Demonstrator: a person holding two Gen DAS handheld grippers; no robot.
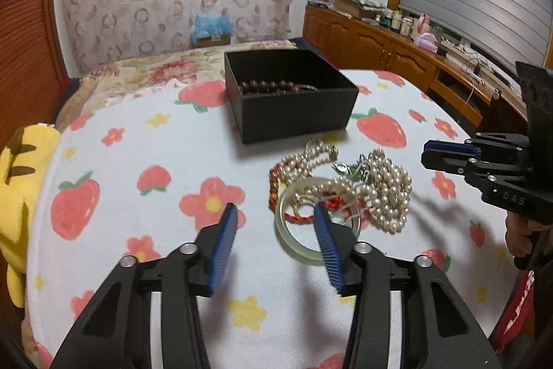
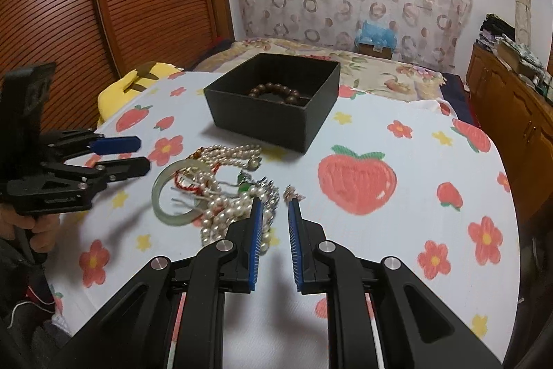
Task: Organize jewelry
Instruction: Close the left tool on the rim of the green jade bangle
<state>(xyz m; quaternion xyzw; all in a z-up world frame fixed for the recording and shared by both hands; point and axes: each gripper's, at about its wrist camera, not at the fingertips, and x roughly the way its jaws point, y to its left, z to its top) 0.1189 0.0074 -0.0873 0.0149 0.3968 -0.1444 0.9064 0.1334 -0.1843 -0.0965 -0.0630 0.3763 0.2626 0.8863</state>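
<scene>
A black open box [image 1: 297,113] [image 2: 273,123] stands on the table and holds a brown bead bracelet [image 1: 266,86] [image 2: 276,90]. In front of it lies a jewelry pile: pearl strands [image 1: 387,189] [image 2: 224,210], a pale green jade bangle [image 1: 293,241] [image 2: 166,213], a red cord bracelet [image 1: 297,217] and a small earring [image 2: 293,193]. My left gripper [image 1: 274,210] is open and empty, its right finger over the bangle; it also shows in the right wrist view [image 2: 138,154]. My right gripper [image 2: 274,203] is open and empty at the pile's right edge; it also shows in the left wrist view [image 1: 428,153].
The round table has a white cloth [image 1: 138,144] with strawberries and flowers. A yellow plush toy [image 1: 20,182] [image 2: 131,85] sits at the table's left edge. A bed [image 2: 380,64] lies behind and wooden cabinets [image 1: 380,47] stand at the right.
</scene>
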